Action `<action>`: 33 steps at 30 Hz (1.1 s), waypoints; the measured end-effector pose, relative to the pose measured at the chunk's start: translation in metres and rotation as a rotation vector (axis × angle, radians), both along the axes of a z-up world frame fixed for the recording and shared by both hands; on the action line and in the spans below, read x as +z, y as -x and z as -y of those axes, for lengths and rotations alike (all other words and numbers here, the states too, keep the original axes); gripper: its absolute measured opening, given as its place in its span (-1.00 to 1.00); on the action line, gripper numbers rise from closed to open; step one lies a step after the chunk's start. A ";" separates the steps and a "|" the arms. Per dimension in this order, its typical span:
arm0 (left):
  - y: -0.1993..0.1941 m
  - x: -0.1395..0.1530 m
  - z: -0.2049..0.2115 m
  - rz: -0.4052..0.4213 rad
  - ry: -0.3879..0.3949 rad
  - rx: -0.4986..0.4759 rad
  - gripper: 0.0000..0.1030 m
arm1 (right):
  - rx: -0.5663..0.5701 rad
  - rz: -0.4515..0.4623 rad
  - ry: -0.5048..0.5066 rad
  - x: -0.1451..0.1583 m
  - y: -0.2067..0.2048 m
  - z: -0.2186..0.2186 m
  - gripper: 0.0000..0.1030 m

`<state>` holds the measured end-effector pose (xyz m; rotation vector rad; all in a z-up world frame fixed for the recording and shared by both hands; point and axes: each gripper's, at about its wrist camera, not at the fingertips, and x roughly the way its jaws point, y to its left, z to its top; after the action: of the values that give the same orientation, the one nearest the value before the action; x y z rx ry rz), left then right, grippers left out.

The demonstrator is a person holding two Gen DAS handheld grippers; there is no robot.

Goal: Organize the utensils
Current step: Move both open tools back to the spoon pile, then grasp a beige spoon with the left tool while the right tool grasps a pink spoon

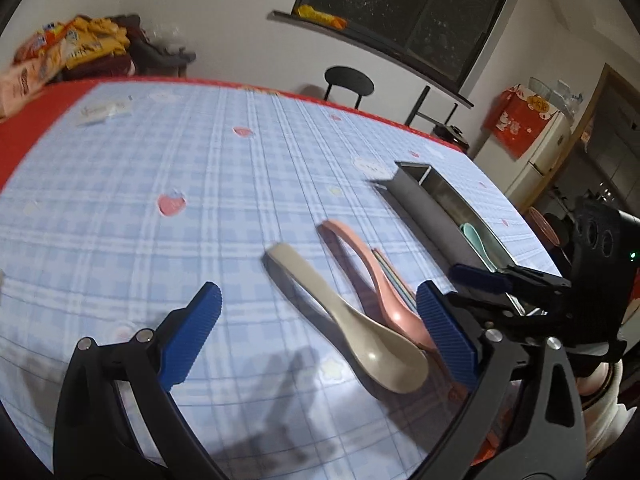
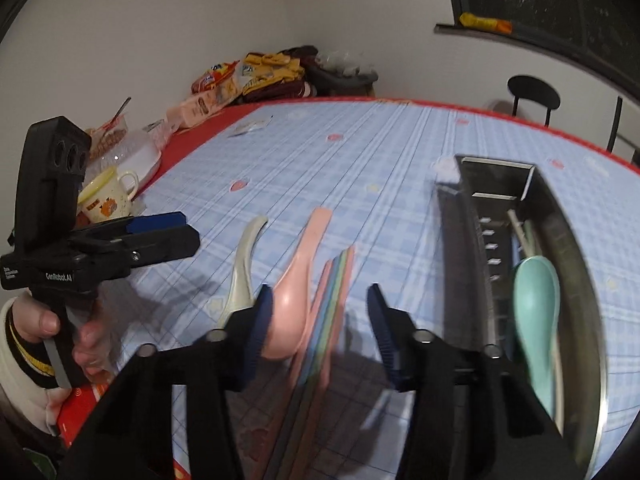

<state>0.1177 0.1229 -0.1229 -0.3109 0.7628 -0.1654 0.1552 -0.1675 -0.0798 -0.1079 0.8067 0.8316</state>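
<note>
A beige spoon (image 1: 360, 332) and a pink spoon (image 1: 376, 276) lie side by side on the blue checked tablecloth (image 1: 160, 168). Coloured chopsticks (image 2: 324, 320) lie beside the pink spoon (image 2: 296, 300). A metal utensil tray (image 1: 436, 208) holds a teal spoon (image 2: 536, 312). My left gripper (image 1: 320, 332) is open and empty, with the beige spoon's bowl between its fingers. My right gripper (image 2: 320, 320) is open and empty above the chopsticks, left of the tray (image 2: 584, 264). The beige spoon (image 2: 244, 268) shows left of the pink one.
Snack packets (image 2: 240, 76) and a mug (image 2: 108, 196) with food containers sit along the table's left edge. A black chair (image 1: 348, 84) stands beyond the far edge. A fridge (image 1: 532, 148) is at the right.
</note>
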 end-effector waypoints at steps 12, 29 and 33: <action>-0.017 -0.026 0.008 -0.115 0.078 -0.054 -0.07 | 0.029 -0.003 -0.007 -0.001 0.009 -0.011 -0.39; -0.032 -0.026 0.028 -0.129 -0.018 -0.087 -0.11 | 0.019 -0.018 -0.031 0.001 0.005 -0.006 -0.40; -0.031 -0.027 0.030 -0.126 -0.024 -0.097 -0.23 | 0.015 -0.022 -0.027 0.000 0.004 -0.007 -0.40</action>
<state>0.1488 0.0933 -0.1496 -0.2635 0.9049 -0.2291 0.1509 -0.1610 -0.0802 -0.0808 0.8158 0.8588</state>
